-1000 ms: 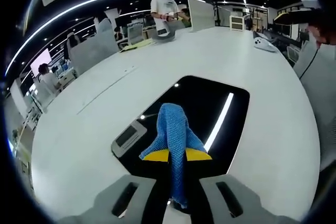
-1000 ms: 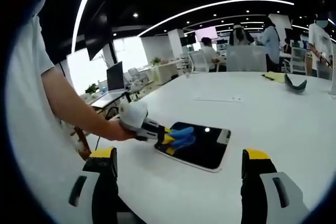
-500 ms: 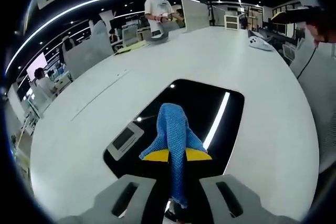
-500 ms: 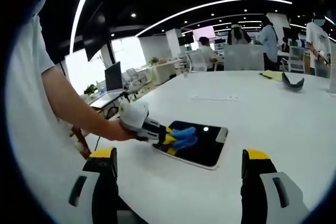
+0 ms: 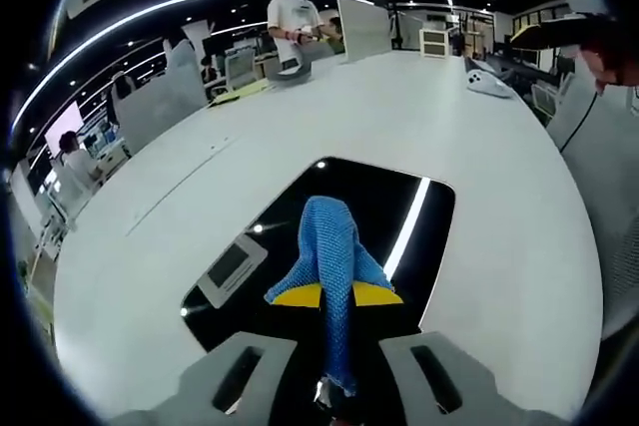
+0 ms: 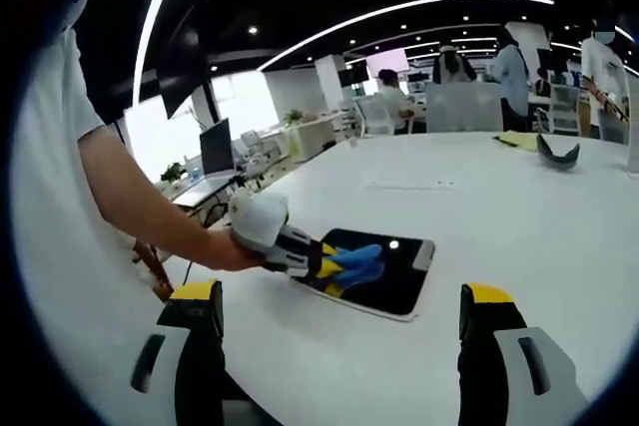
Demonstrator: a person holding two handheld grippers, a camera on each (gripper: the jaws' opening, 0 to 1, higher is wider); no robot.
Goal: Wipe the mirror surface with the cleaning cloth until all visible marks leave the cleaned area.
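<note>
The dark rectangular mirror (image 5: 399, 207) lies flat on the white round table (image 5: 479, 147), at the centre of the left gripper view. Over the last second it has slid lower in that view, so more of its far end sits beyond the cloth: the stroke is pulling back toward the near edge. The blue knitted cleaning cloth (image 5: 329, 251) rests on the glass, pinched in the left gripper (image 5: 334, 294). The right gripper (image 6: 339, 321) hangs spread wide, holding nothing, well apart from the mirror. No marks are discernible, so wiping likely continues.
</note>
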